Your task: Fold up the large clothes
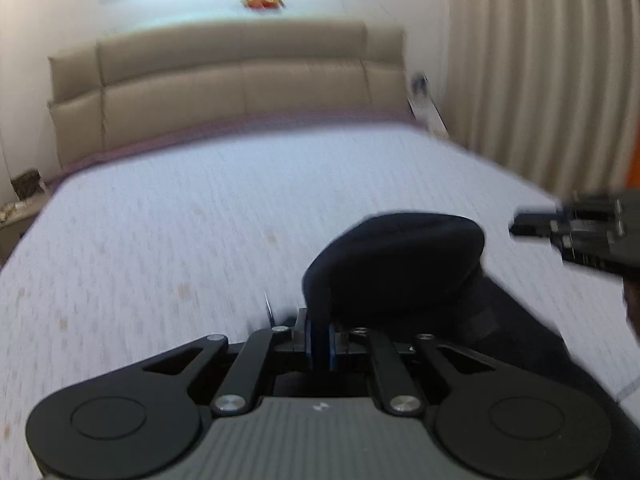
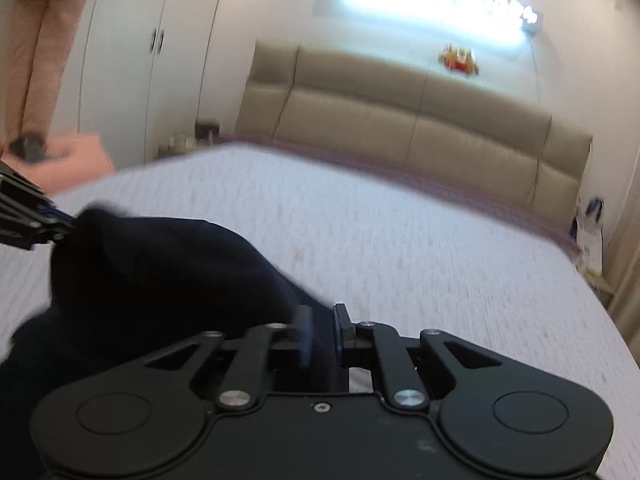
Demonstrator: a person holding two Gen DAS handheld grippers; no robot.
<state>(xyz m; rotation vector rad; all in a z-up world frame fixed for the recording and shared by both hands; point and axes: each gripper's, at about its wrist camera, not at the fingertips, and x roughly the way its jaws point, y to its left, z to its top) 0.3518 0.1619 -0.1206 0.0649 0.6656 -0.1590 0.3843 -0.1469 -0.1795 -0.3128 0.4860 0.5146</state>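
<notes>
— What carries the things here?

— A wide bed with a pale blue-white textured cover (image 1: 180,220). It fills the middle of both wrist views (image 2: 440,248).

— What is at its far end?

— A padded beige headboard made of stitched panels (image 1: 240,80), standing against the wall (image 2: 420,128). A thin mauve strip runs along the far edge of the cover, just below the headboard.

— And what lies on the bed?

— A dark navy cloth garment (image 1: 400,264), bunched and partly raised, at the near side. In the right wrist view it spreads to the near left (image 2: 160,272). The pictures are blurred, so I cannot tell what kind of garment it is.
</notes>
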